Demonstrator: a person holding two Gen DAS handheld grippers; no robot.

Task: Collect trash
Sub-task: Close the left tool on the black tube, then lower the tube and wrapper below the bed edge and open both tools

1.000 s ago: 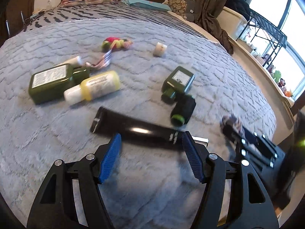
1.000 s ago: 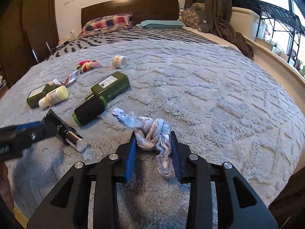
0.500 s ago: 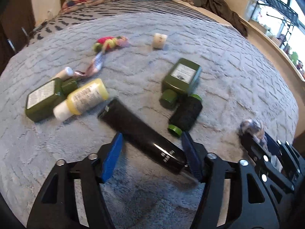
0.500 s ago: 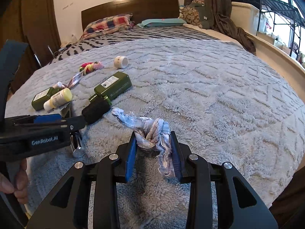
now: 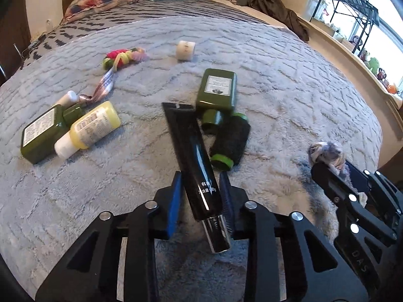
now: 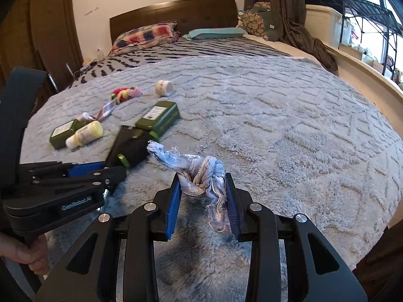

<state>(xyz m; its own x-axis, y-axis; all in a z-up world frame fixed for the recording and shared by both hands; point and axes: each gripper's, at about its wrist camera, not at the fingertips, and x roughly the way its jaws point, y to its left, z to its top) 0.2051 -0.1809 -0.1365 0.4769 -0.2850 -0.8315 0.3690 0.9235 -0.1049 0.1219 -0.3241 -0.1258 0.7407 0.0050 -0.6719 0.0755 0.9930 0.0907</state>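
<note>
Left gripper point(image 5: 201, 196): jaws closing around the black tube point(image 5: 192, 151), near its cap.
Right gripper point(image 6: 202, 198): clamped on rag point(image 6: 201, 173).
Tip: centre tube, squeeze firmly before lifting.
</note>
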